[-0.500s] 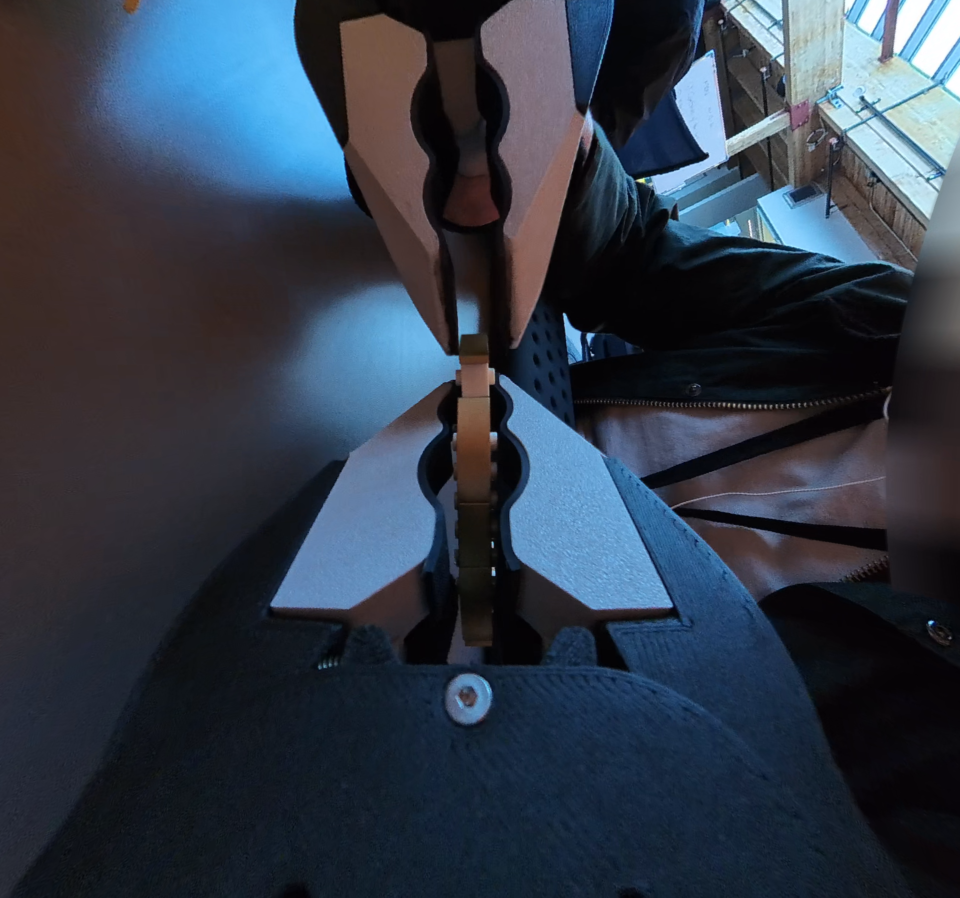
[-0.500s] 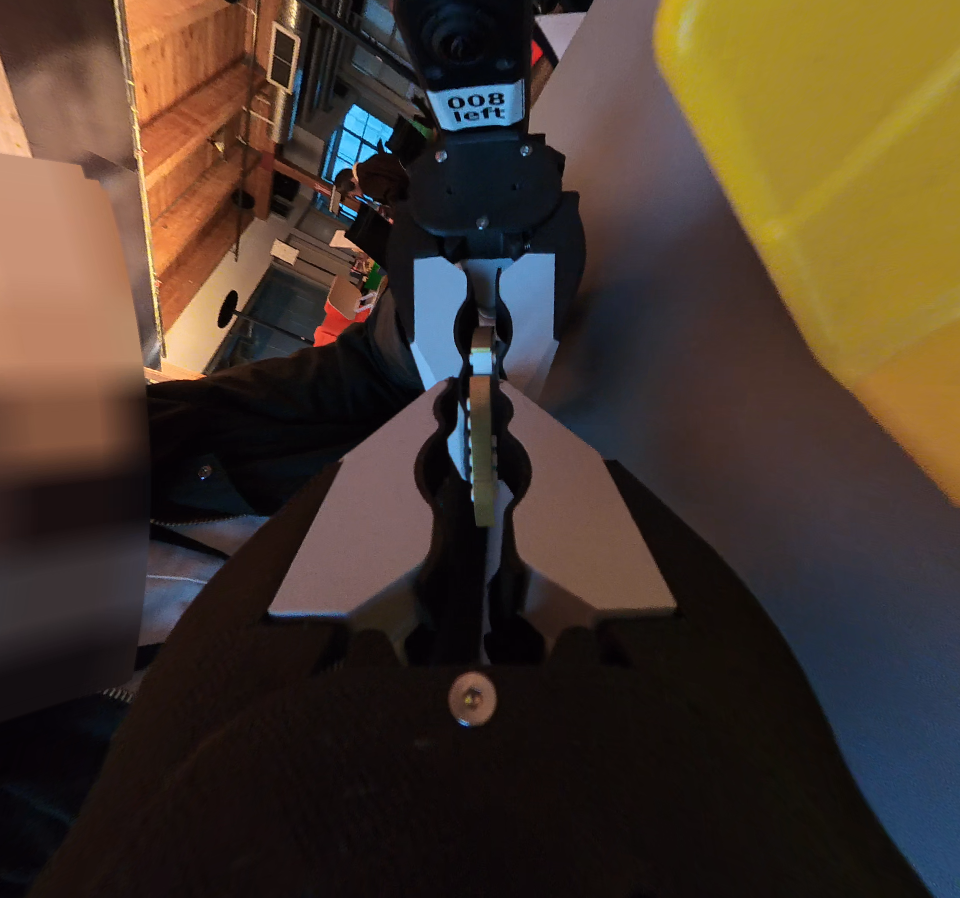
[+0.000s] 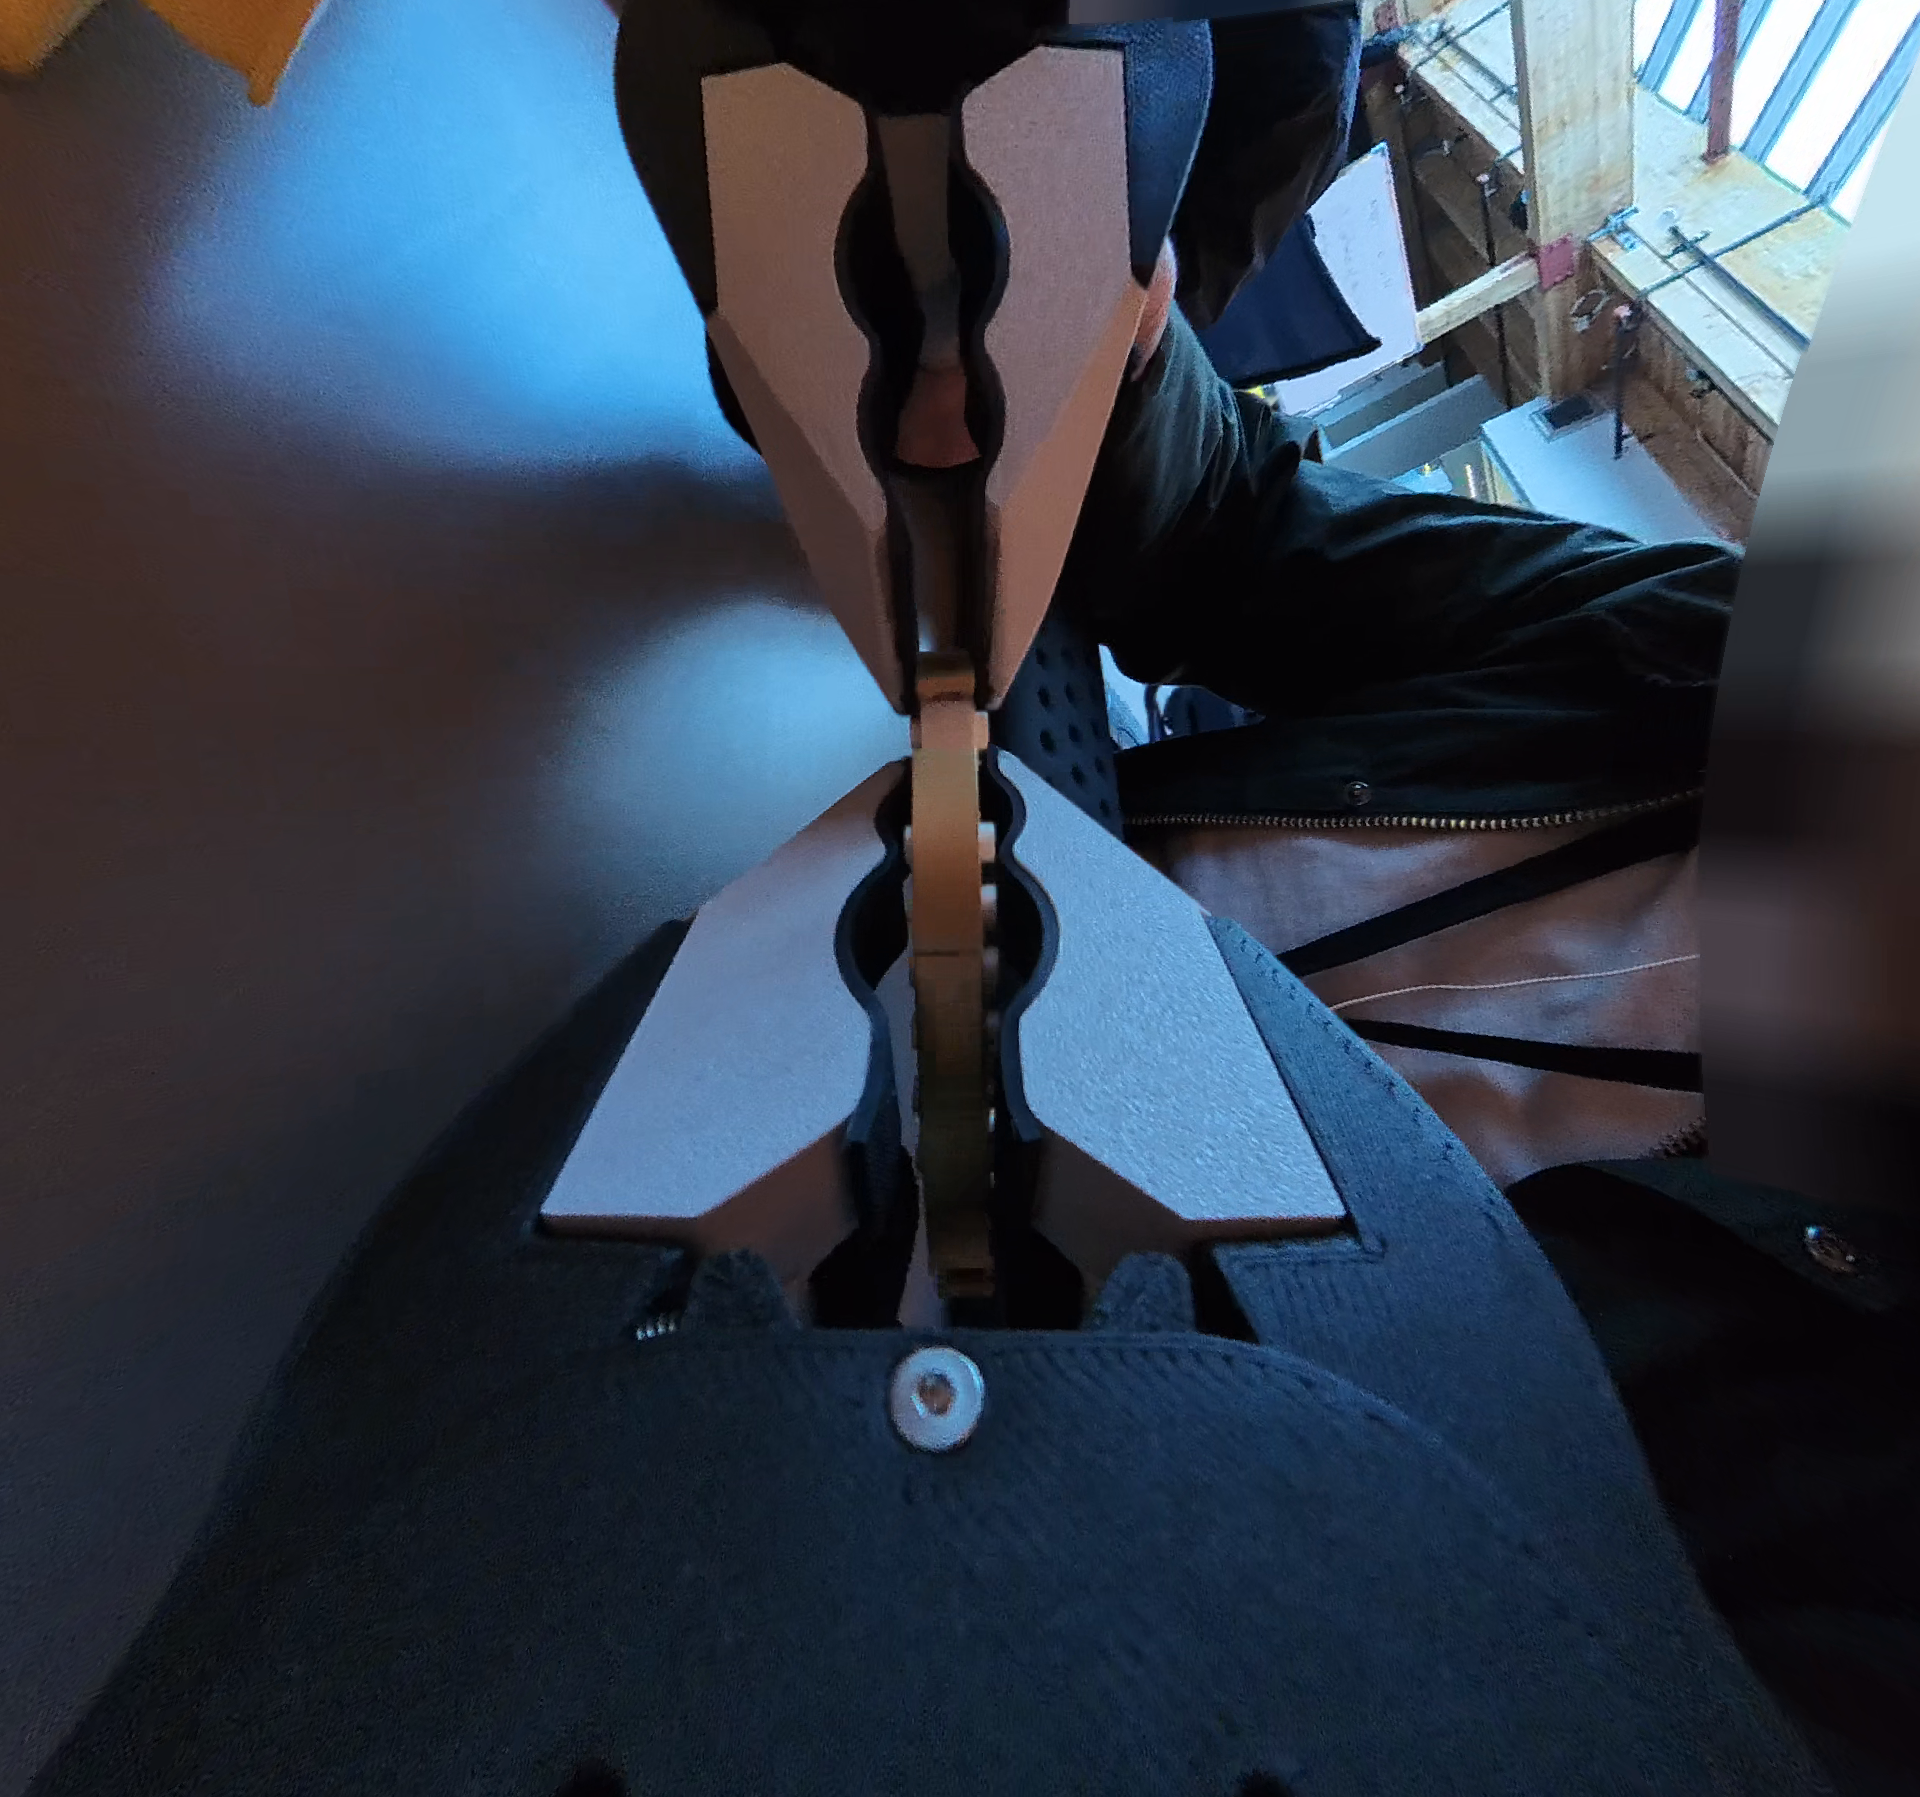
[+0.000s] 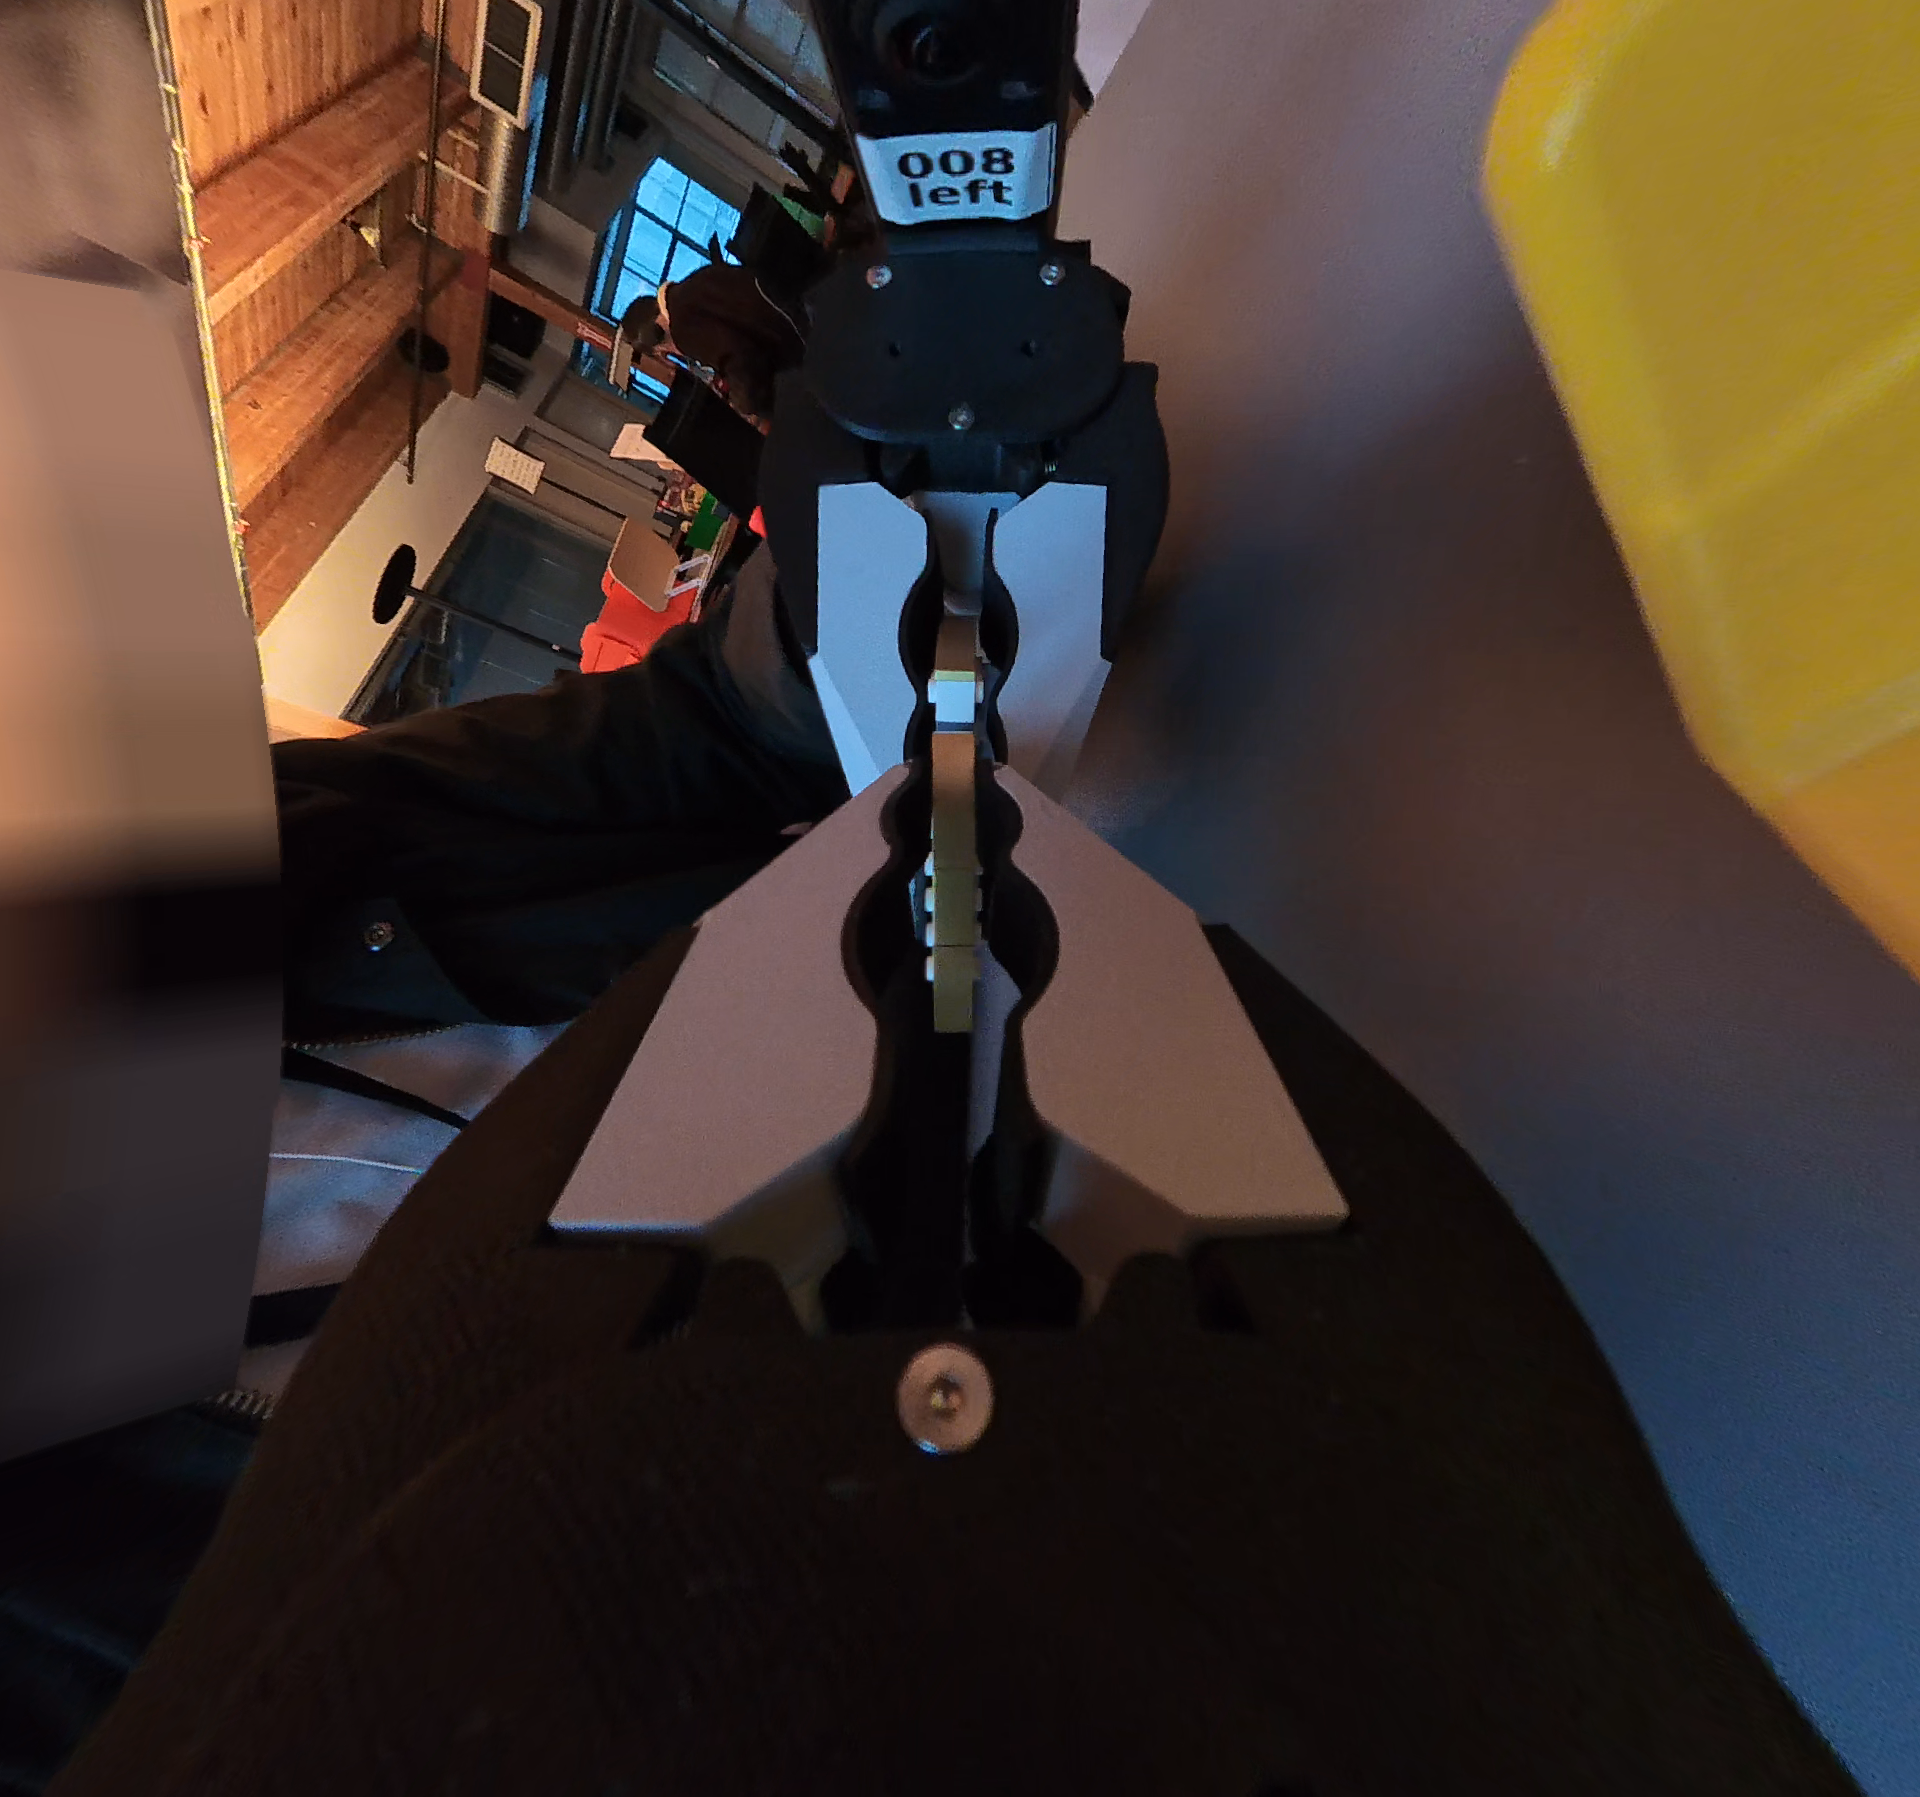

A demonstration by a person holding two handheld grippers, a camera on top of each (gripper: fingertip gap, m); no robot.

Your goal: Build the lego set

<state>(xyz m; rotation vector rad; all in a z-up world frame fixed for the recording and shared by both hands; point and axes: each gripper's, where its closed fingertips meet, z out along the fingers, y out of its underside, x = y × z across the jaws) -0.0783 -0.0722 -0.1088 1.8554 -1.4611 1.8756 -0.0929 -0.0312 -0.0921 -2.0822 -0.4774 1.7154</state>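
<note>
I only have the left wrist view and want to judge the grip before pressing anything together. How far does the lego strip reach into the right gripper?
Observer: In the right wrist view, the lego strip runs well past the tips of the right gripper. It ends about halfway down the fingers.
Operator: The strip looks all tan to me. Is it?
Observer: No. That view shows a white piece in the strip, at the end held between the fingers of the left gripper.
</note>
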